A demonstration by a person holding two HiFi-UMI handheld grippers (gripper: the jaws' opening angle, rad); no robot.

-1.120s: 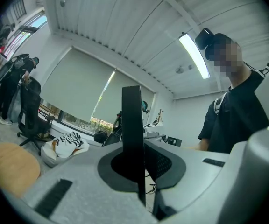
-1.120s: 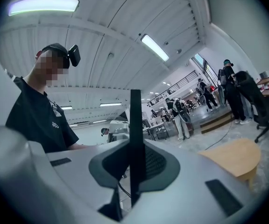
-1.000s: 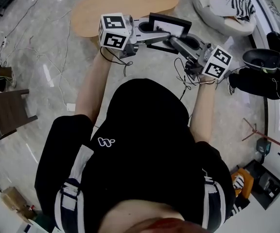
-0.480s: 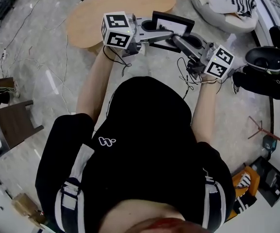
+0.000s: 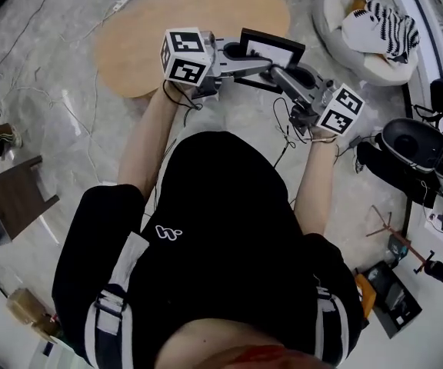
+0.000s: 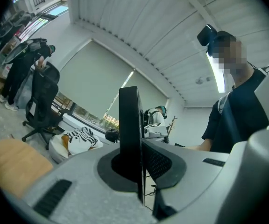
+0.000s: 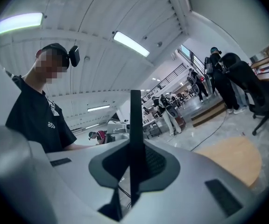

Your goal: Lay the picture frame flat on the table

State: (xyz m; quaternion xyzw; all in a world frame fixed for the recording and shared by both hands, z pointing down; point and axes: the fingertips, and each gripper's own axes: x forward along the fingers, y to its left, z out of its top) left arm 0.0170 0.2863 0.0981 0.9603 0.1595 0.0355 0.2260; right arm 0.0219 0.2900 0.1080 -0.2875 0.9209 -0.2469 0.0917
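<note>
A black picture frame with a white mat is held in the air at the right end of the light wooden table, tilted up rather than flat. My left gripper reaches in from the left and is shut on the frame's lower edge. My right gripper comes from the right and is shut on the same edge beside it. The left gripper view shows the frame edge-on, clamped between the grey jaws. The right gripper view has the frame as a thin dark blade, pinched between the pads.
A white beanbag with a striped cloth lies on the floor at the far right. A black office chair stands to the right, a brown stool to the left. Cables run over the marble floor.
Both grippers keep their hold on the frame and stay close together. The person has turned and stepped a little, so the table and floor have shifted in the head view.
</note>
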